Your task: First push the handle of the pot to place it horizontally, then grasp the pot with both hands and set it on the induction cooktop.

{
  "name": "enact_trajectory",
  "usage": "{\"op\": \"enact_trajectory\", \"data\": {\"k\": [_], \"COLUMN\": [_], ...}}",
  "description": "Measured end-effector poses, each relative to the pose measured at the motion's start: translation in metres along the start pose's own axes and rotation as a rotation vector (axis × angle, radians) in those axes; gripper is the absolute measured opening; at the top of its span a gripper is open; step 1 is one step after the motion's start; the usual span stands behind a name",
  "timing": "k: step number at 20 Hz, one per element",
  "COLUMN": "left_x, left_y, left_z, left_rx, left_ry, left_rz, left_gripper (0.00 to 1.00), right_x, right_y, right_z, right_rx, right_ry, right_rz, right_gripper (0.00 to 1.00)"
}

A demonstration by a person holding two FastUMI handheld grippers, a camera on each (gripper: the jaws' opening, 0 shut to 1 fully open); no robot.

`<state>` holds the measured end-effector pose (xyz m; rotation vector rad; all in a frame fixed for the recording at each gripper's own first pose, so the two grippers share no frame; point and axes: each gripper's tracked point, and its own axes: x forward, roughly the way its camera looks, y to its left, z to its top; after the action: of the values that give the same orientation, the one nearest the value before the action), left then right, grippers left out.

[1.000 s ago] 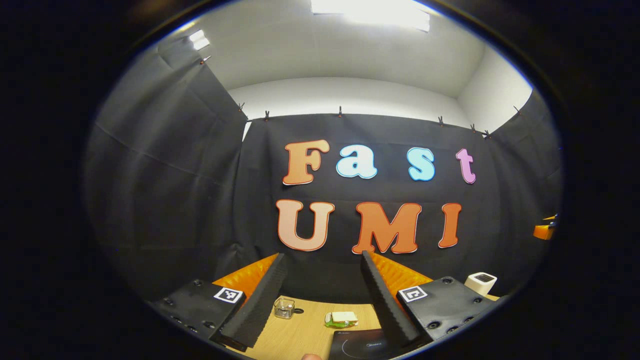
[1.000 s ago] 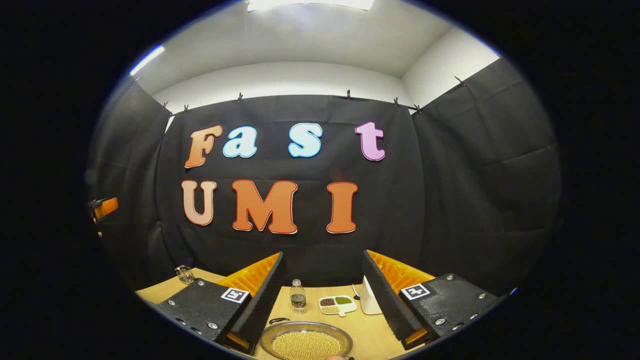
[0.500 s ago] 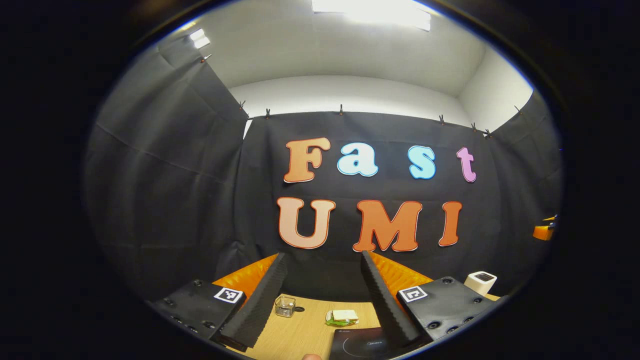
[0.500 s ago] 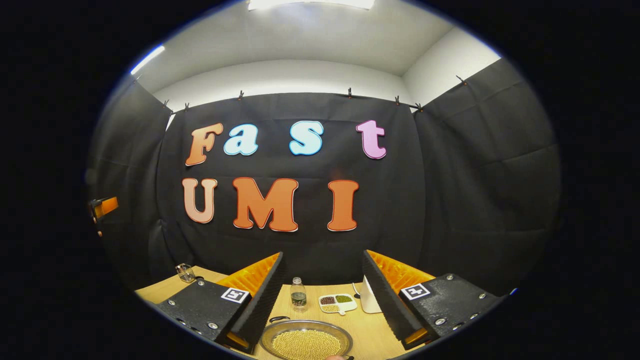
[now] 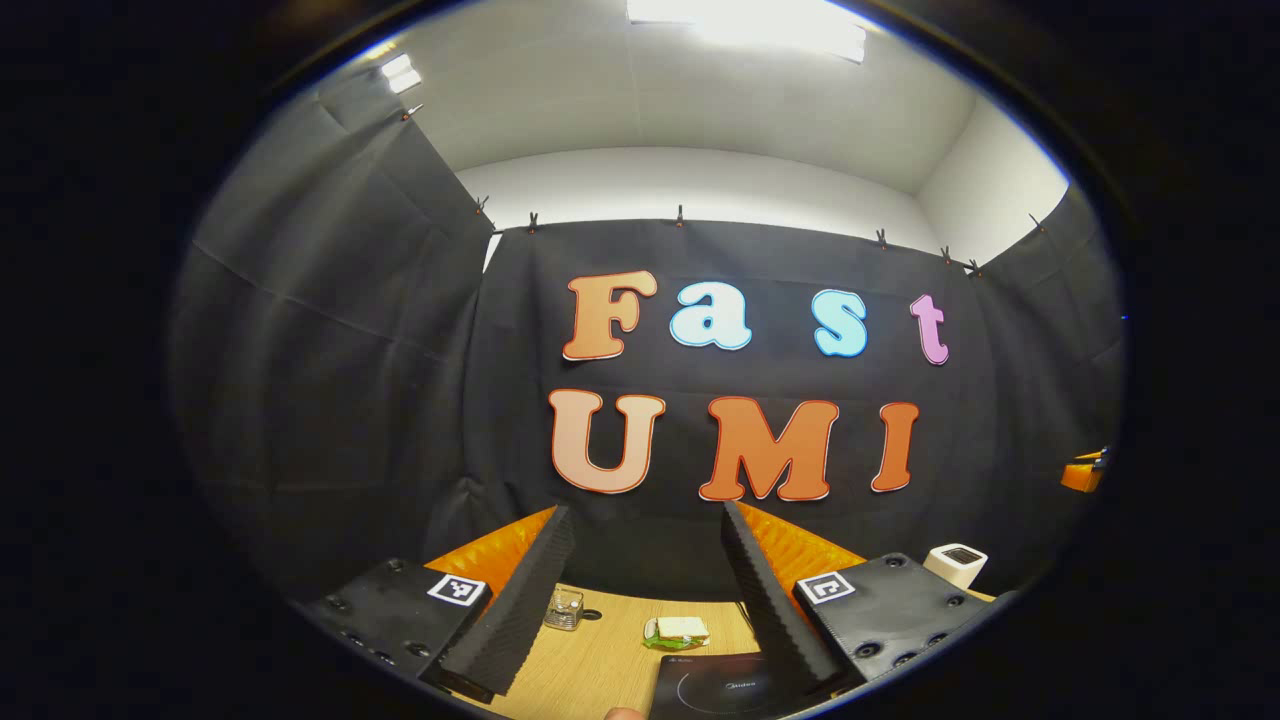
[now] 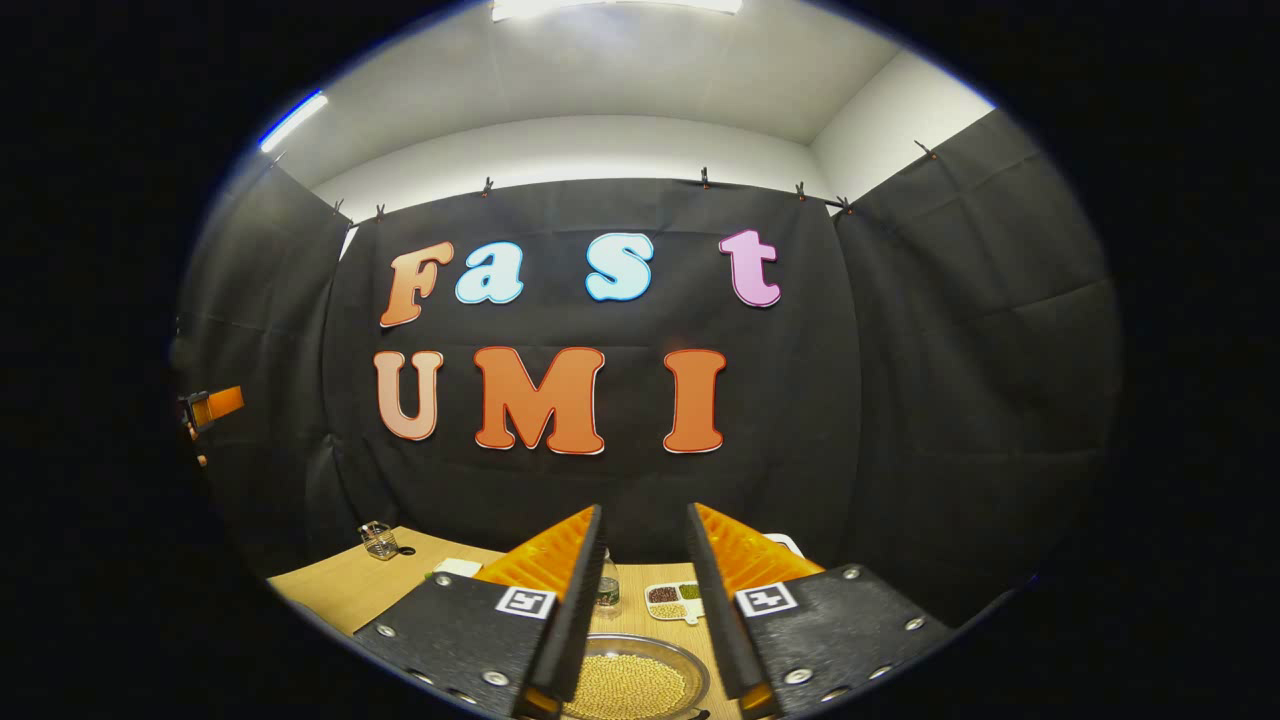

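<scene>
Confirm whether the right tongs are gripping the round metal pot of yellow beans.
No: the right tongs hang above the round metal pot of yellow beans, touching nothing.

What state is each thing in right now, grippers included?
Left gripper: open, fingers wide apart, holding nothing.
Right gripper: part-closed, narrow gap, gripping nothing.
Pot: on the table, full of pale beans, ungrasped.
Induction cooktop: bare, nothing on it.
Small bottle: upright.

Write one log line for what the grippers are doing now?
left gripper: open, empty | right gripper: open, above pot | cooktop: bare
</scene>
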<state>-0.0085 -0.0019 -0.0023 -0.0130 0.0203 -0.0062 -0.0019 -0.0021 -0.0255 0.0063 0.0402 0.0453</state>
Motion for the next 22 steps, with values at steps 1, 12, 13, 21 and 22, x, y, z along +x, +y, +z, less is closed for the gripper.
{"op": "enact_trajectory", "data": {"k": [1,12,13,21,22], "left_x": [-0.001,0.004,0.004,0.009,0.01], "left_y": [-0.001,-0.009,-0.008,-0.006,-0.005], "left_z": [-0.001,-0.018,-0.019,-0.035,-0.035], "left_rx": [-0.002,0.009,0.015,0.023,0.027], "left_ry": [0.002,0.037,0.035,0.06,0.061], "left_rz": [-0.002,-0.008,-0.003,0.009,0.012], "left_gripper": [0.98,0.98,0.99,0.99,0.99], "right_x": [-0.001,-0.015,-0.018,-0.046,-0.049], "right_y": [0.001,-0.008,-0.008,-0.02,-0.022], "right_z": [-0.004,-0.104,-0.114,-0.194,-0.203], "right_rx": [-0.001,0.015,0.007,-0.017,-0.02], "right_ry": [0.005,0.164,0.183,0.329,0.346], "right_rz": [0.004,0.013,0.014,0.015,0.013], "right_gripper": [0.42,0.0,0.0,0.0,0.0]}}
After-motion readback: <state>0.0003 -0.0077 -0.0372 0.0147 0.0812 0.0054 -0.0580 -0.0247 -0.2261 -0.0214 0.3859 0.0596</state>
